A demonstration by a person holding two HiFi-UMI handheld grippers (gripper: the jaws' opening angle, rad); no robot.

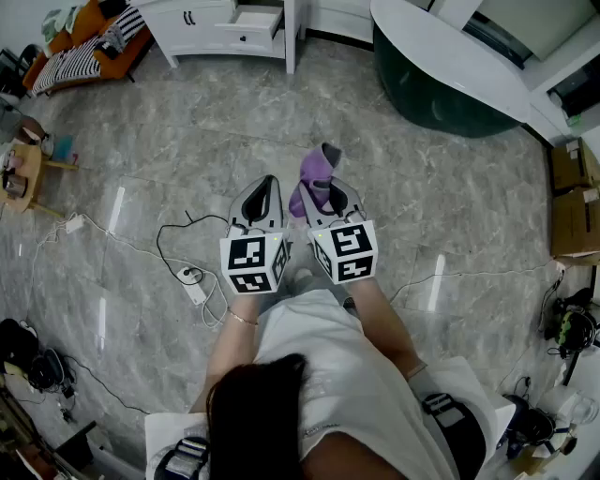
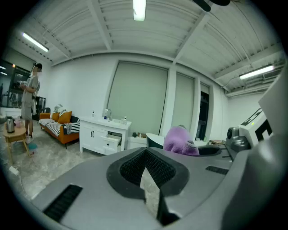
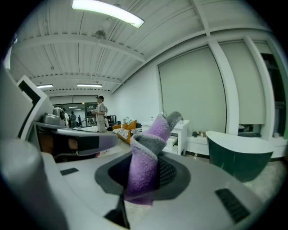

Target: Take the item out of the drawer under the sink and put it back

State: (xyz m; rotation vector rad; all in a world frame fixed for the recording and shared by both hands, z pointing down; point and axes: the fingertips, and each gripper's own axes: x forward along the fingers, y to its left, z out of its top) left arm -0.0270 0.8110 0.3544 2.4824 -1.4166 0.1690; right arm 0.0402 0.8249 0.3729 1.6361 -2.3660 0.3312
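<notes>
A purple and grey sock [image 1: 317, 172] stands up between the jaws of my right gripper [image 1: 324, 193], which is shut on it. In the right gripper view the sock [image 3: 148, 161] fills the gap between the dark pads and its grey toe points up. My left gripper [image 1: 263, 185] is held beside the right one, shut, with nothing in it; its pads [image 2: 135, 166] meet at the tip. Both grippers hang high over the marble floor. Far ahead, the white sink cabinet [image 1: 202, 28] has one drawer [image 1: 255, 21] pulled open.
A dark green bathtub [image 1: 441, 89] with a white rim stands ahead right. An orange sofa [image 1: 84, 47] is at the far left. A power strip [image 1: 193, 284] and cables lie on the floor near my feet. Cardboard boxes [image 1: 574, 197] sit at the right.
</notes>
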